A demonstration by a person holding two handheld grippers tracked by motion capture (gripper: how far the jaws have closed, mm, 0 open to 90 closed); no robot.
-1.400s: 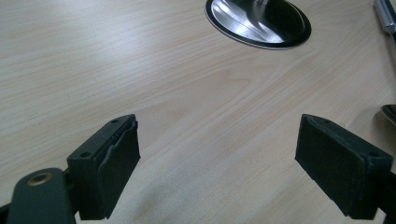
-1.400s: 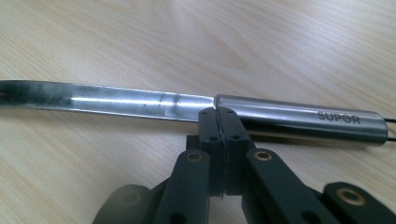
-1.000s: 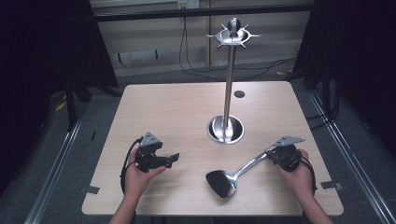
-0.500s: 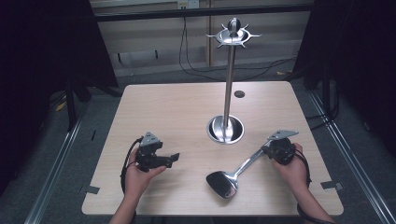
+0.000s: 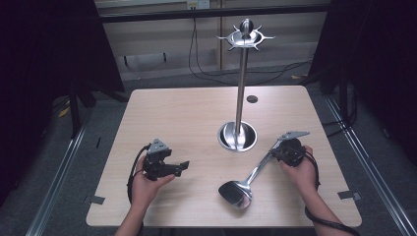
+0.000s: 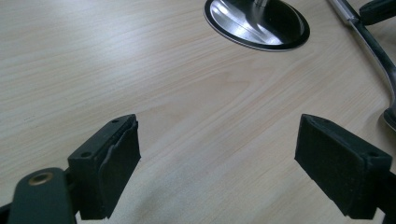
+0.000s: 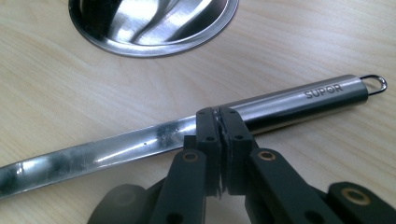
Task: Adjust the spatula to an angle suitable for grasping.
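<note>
A steel ladle point(image 5: 237, 192) lies on the wooden table point(image 5: 182, 115), bowl toward the front and handle running back and right. In the right gripper view its handle point(image 7: 299, 100) reads SUPOR and has a ring at the end. My right gripper point(image 5: 273, 153) sits at the far part of that handle; its jaws point(image 7: 219, 114) are pressed together with nothing between them, tips just at the handle's near edge. My left gripper point(image 5: 184, 166) rests at the front left, jaws wide apart point(image 6: 219, 158) over bare wood, pointing toward the ladle handle point(image 6: 373, 42).
A tall steel utensil stand with hooks on top point(image 5: 245, 37) rises from a round base point(image 5: 237, 136) at mid-table, just behind the ladle. A small dark disc point(image 5: 252, 99) lies near the far edge. Dark curtains and cables surround the table.
My right gripper has shifted slightly away from the person and left, closer to the ladle handle. The left gripper and the ladle have stayed put.
</note>
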